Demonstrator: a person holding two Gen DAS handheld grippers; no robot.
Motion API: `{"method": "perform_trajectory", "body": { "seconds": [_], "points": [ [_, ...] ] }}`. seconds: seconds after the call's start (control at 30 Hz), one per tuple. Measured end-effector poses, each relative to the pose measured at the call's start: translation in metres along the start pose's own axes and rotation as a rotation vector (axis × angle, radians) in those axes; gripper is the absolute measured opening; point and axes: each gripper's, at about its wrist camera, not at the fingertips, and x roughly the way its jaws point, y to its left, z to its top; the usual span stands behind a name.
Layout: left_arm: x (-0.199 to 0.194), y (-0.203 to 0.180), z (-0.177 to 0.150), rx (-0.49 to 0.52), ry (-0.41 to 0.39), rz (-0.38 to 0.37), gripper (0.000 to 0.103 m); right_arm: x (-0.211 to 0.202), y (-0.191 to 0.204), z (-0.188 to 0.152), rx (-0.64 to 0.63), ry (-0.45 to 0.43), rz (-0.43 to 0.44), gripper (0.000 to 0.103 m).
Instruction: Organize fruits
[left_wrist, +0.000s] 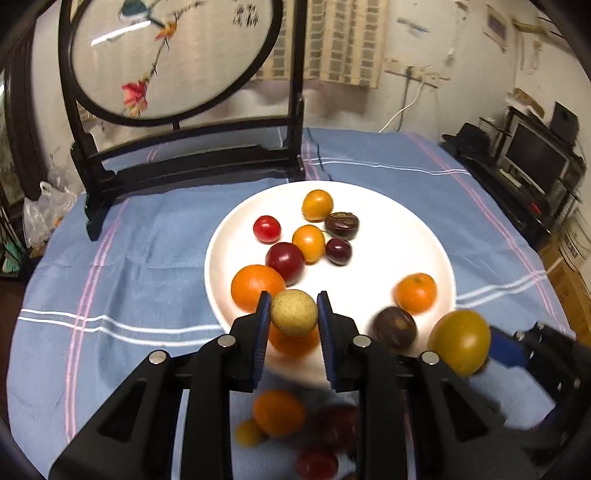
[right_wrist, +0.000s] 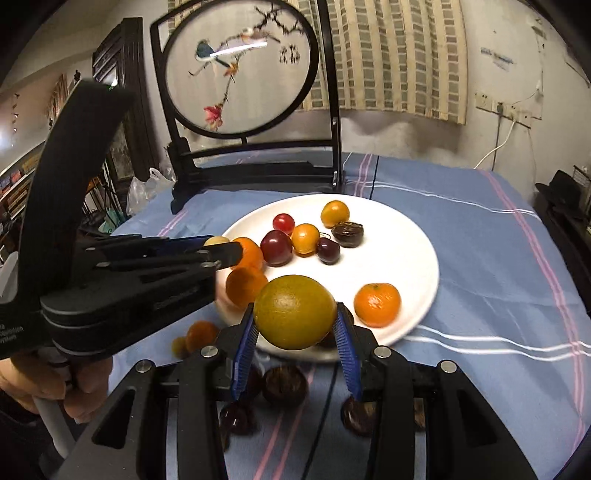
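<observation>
A lived-in home, by the look of it: a table under a blue striped tablecloth (left_wrist: 155, 236), a round embroidered screen (right_wrist: 240, 70) in a dark wooden stand (bird and blossom on it), a checked curtain (right_wrist: 399, 55) on a scuffed wall, and a television (left_wrist: 535, 158) on a cluttered shelf unit off to the side.

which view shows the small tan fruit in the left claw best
The left wrist view: the small tan fruit sits centred and whole between the left claw pads. In the right wrist view only a pale sliver shows behind that claw's fingers.
</observation>
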Motion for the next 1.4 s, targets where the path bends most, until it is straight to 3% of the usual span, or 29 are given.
{"method": "perform_trajectory", "body": {
  "seconds": [0.17, 0.2, 0.27, 0.43, 0.57, 0.97, 1.17, 1.4],
  "points": [
    [0.027, -0.001, 0.005, -0.02, 0.032, -0.017, 0.027, 0.027, -0.001, 0.002, 0.008, 0.029, 0.025, 0.043],
    [0.029, -0.001, 0.005, -0.029, 0.033, -0.019, 0.033, 0.032, -0.001, 0.002, 0.008, 0.035, 0.032, 0.043],
    [0.03, -0.001, 0.006, -0.041, 0.02, -0.029, 0.061, 0.034, -0.001, 0.001, 0.012, 0.037, 0.034, 0.055],
    [0.018, -0.003, 0.005, -0.035, -0.004, -0.026, 0.065, 0.017, -0.007, 0.0, 0.039, -0.002, 0.042, 0.059],
    [-0.004, 0.003, -0.002, -0.042, -0.032, -0.002, 0.079, 0.002, -0.012, -0.005, 0.07, -0.018, 0.046, 0.062],
    [-0.061, 0.019, -0.059, -0.061, -0.052, 0.015, 0.088, -0.049, -0.036, -0.06, 0.139, 0.032, -0.033, 0.064],
    [-0.064, 0.028, -0.089, -0.05, -0.016, 0.034, 0.088, -0.045, -0.036, -0.085, 0.13, 0.1, -0.075, 0.064],
    [-0.056, 0.042, -0.103, -0.058, -0.002, 0.039, 0.091, -0.017, -0.028, -0.087, 0.086, 0.183, -0.107, 0.064]
  ]
}}
